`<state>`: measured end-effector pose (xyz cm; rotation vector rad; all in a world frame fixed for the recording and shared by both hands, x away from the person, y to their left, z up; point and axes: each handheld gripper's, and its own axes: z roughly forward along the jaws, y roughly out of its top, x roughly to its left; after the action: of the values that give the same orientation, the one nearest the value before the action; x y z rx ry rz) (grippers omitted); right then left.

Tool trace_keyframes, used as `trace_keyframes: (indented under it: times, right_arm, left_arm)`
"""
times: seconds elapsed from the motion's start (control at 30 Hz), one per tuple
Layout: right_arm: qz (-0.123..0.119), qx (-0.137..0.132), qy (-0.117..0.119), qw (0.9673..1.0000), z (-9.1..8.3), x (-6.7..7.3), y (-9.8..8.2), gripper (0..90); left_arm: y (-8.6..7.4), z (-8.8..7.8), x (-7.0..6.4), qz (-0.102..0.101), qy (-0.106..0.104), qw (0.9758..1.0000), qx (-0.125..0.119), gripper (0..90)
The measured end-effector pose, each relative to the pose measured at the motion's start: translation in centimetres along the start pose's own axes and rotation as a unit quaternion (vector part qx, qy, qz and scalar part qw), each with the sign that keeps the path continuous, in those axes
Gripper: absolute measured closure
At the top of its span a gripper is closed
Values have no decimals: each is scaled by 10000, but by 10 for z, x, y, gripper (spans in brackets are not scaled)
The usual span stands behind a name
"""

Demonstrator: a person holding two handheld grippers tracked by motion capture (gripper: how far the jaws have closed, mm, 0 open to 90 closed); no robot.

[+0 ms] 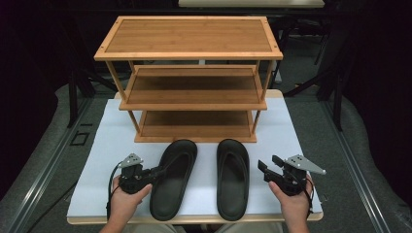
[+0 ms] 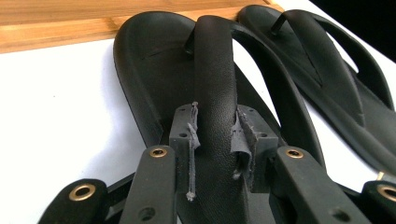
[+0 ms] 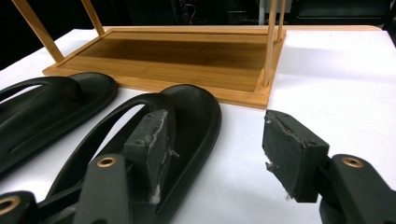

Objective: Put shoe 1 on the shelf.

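Two black sandals side by side near the counter's front edge, toes toward the wooden rack [image 1: 188,77] at the back. Left tongs [image 1: 156,172] clamped on the strap of the left sandal [image 1: 173,177], pads [image 2: 243,135] pressed on either side. Right tongs [image 1: 266,165] apart, empty, just beside the right sandal [image 1: 232,177] near the right edge.

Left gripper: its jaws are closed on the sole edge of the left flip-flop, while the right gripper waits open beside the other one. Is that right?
Not quite. The left gripper has its jaws on the strap of the left flip-flop, not the sole edge; the left gripper view shows it. The right gripper does wait open beside the other flip-flop.
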<state>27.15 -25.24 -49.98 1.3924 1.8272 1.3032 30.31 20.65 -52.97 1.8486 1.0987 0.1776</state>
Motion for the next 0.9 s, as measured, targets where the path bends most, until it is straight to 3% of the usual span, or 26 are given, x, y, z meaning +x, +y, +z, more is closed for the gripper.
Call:
trace_keyframes:
  times: [0.37,0.9]
  right_arm:
    - [-7,-57,-6,10000,-1,-1,0,398]
    - [-2,-62,1,10000,-1,-1,0,399]
  left_arm:
    - [1,-10,3,-113,17,9997,-224,704]
    - [4,-18,5,-171,70,9993,-330,705]
